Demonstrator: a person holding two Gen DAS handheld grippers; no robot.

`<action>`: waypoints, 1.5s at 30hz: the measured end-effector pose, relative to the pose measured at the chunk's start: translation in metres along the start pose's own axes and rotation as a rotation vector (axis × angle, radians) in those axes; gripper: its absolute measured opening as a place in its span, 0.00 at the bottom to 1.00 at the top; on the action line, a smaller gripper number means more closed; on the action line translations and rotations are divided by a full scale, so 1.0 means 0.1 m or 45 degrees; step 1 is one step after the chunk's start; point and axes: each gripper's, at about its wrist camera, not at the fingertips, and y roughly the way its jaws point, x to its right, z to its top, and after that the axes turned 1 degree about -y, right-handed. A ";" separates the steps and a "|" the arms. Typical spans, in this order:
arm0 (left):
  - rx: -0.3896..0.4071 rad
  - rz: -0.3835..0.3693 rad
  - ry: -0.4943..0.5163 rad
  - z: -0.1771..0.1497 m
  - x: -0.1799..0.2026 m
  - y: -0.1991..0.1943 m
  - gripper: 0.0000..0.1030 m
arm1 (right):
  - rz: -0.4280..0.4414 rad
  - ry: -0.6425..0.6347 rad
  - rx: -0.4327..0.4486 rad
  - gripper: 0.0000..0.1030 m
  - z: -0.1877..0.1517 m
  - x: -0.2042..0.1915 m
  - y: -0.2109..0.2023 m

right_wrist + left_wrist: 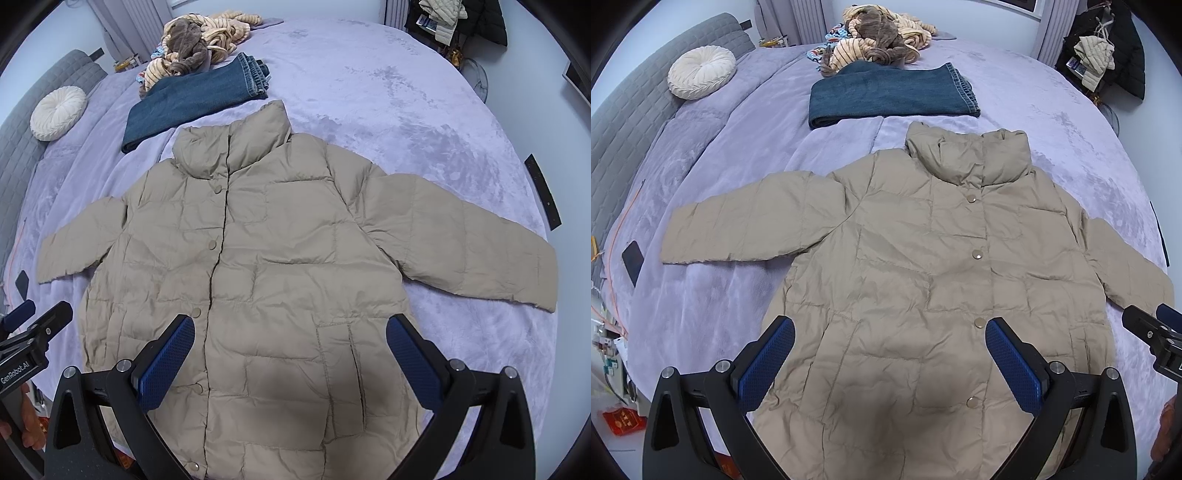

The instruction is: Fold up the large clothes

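My left claw (pixel 890 360) is wide apart over the hem, holding nothing. The tan puffer jacket (pixel 923 266) lies flat, snapped shut, sleeves spread, along the bed's (pixel 1071 140) near edge, ready for folding. Right claw (pixel 290 356) gapes empty too.

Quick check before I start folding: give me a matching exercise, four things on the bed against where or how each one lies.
Things:
1. beige puffer jacket
2. jeans
3. round white cushion
4. striped plush pile

Places or states:
A. by the grey headboard
B. spread flat, front up, sleeves out
C. heaped at the far end of the bed
D. folded, just beyond the jacket collar

Pairs: 1-B, 2-D, 3-A, 4-C
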 end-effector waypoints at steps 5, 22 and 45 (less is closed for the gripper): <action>-0.004 0.002 0.003 0.00 0.00 0.00 1.00 | 0.000 0.000 -0.001 1.00 0.01 0.01 0.00; -0.008 0.008 -0.001 -0.02 -0.01 -0.01 1.00 | -0.001 0.003 0.003 1.00 0.01 0.03 -0.01; -0.024 0.011 -0.011 -0.01 -0.01 0.02 1.00 | -0.004 0.002 0.005 1.00 0.01 0.04 -0.01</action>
